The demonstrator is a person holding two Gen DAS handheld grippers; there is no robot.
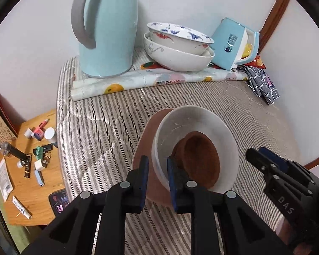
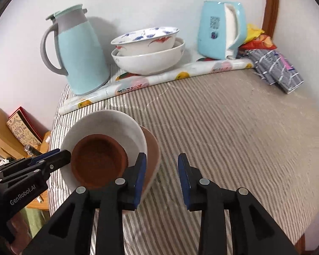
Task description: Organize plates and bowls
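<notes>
A white bowl (image 1: 202, 125) with a small brown bowl (image 1: 200, 159) inside it sits on a pinkish-brown plate (image 1: 146, 148) on the striped table. My left gripper (image 1: 157, 176) is closed on the near rim of the white bowl and plate, one finger inside and one outside. In the right wrist view the same stack shows: white bowl (image 2: 108, 123), brown bowl (image 2: 97, 161), plate (image 2: 153, 148). My right gripper (image 2: 162, 178) is open and empty just right of the stack. Two stacked patterned white bowls (image 1: 178, 46) (image 2: 148, 51) stand at the back.
A light-blue thermos jug (image 1: 108, 27) (image 2: 78, 53) stands back left, a blue kettle (image 1: 234, 42) (image 2: 221, 29) back right. A rolled fruit-print cloth (image 1: 159, 80) lies before them. Folded grey cloths (image 2: 276, 68) and snack bags lie far right. A wooden side table (image 1: 32, 170) with clutter is left.
</notes>
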